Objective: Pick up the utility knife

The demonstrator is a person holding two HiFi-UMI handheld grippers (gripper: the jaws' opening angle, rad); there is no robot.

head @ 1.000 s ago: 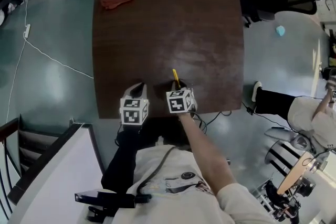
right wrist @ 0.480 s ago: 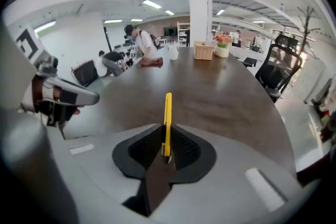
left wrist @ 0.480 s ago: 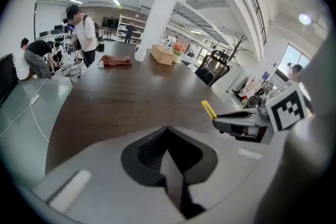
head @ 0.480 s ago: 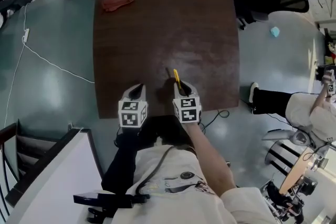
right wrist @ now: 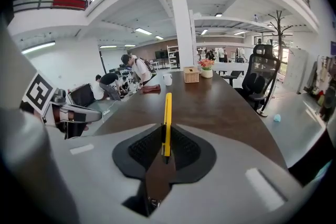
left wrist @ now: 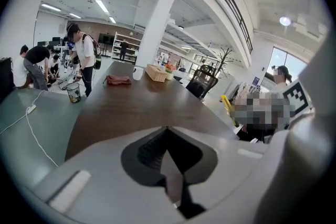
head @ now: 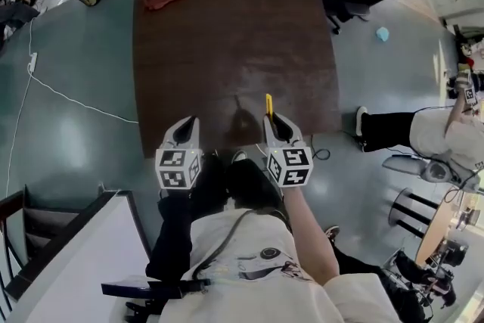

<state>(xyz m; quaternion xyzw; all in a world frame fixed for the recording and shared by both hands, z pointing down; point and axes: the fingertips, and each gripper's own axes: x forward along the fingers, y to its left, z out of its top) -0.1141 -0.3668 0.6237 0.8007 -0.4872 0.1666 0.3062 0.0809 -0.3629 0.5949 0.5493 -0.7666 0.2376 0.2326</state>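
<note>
Utility knife (right wrist: 167, 122) clamped in right gripper (right wrist: 164, 152), pointing forward

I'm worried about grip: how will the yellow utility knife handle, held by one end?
Probably stiff: the utility knife juts straight from the right tool without sagging. Likely light, being slim. It might pivot, since only one end is clamped.

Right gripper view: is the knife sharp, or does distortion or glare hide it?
Right gripper view: utility knife is sharp and evenly lit, though the fisheye bends the room's edges. Head view: table shows a dull sheen, no hard glare.
</note>
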